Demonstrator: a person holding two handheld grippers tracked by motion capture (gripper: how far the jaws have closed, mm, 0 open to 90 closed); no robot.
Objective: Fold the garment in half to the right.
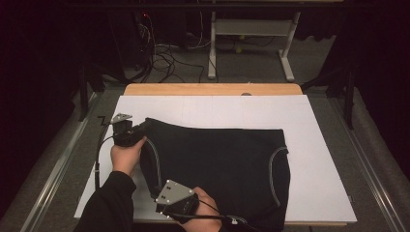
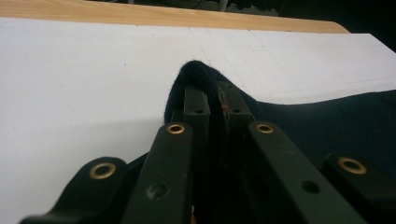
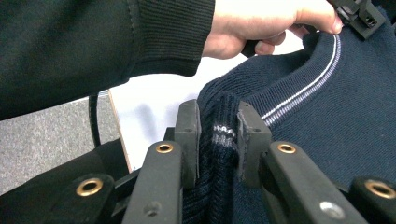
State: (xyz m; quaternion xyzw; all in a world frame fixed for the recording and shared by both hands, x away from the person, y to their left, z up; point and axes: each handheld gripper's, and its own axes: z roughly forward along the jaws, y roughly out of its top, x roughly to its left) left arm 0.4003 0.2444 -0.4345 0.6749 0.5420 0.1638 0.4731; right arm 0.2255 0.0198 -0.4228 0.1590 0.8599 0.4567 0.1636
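While both grippers have the fabric pinched, work through these points:

Garment: the navy knit sweater vest (image 1: 217, 164) lies flat on the white board (image 1: 319, 193), its striped armhole edges to your left and right, its near edge at the board's front edge.
Left gripper (image 1: 138, 130): its jaws are clamped tight on a far-left corner fold of the knit, seen bunched between the pads in the left gripper view (image 2: 212, 93).
Right gripper (image 1: 181, 205): closed on a thicker bunch of the ribbed, striped edge (image 3: 219, 135) at the near-left.
Step, as I judge it: folding or dragging the left side across.
Lift: raise both hands together and level, so the edge stays straight.
Tension: keep the span between your grips lightly taut, not stretched.
Risk: the knit is thick, so it may slip from the right pads; hold firm until it lies flat.
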